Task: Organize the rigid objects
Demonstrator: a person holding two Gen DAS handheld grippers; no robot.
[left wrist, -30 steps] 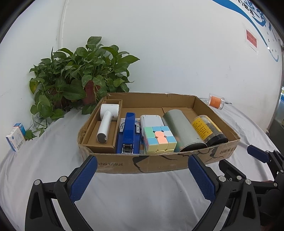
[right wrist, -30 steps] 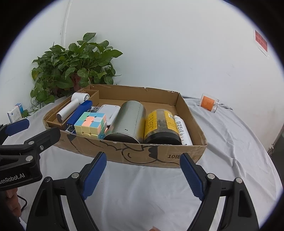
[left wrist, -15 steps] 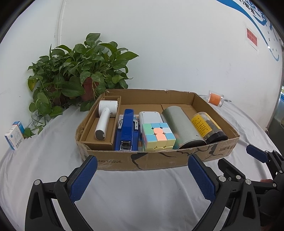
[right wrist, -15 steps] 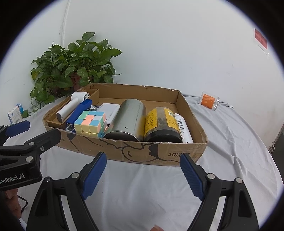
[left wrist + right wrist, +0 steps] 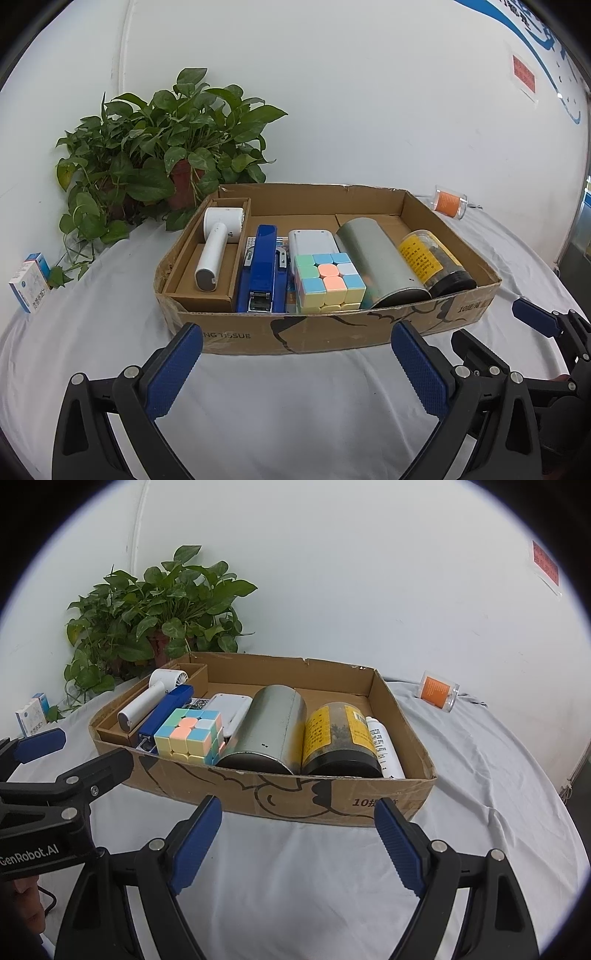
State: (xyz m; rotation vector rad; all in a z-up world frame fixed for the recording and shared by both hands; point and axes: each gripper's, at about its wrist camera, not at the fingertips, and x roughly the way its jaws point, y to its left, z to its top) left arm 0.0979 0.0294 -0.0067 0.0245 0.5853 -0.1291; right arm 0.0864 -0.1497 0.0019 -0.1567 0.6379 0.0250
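Observation:
A shallow cardboard box (image 5: 332, 328) (image 5: 332, 797) sits on the white cloth. In it lie a white hand fan (image 5: 216, 254) (image 5: 147, 701), a blue stapler (image 5: 262, 273) (image 5: 166, 710), a pastel puzzle cube (image 5: 328, 282) (image 5: 190, 736), a white device (image 5: 310, 240), a grey metal can (image 5: 376, 254) (image 5: 269, 731), a yellow-labelled jar (image 5: 432, 262) (image 5: 340, 738) and a white tube (image 5: 384, 747). My left gripper (image 5: 295, 369) and my right gripper (image 5: 299, 843) are open and empty, in front of the box's near wall.
A potted plant (image 5: 166, 155) (image 5: 155, 620) stands behind the box at the left. A small blue-and-white carton (image 5: 31, 288) (image 5: 33, 714) stands at the far left. A clear jar with an orange label (image 5: 448, 201) (image 5: 437, 690) lies at the back right.
Both views have drawn slightly back and up from the box. Nothing in the box has moved and both grippers stay open.

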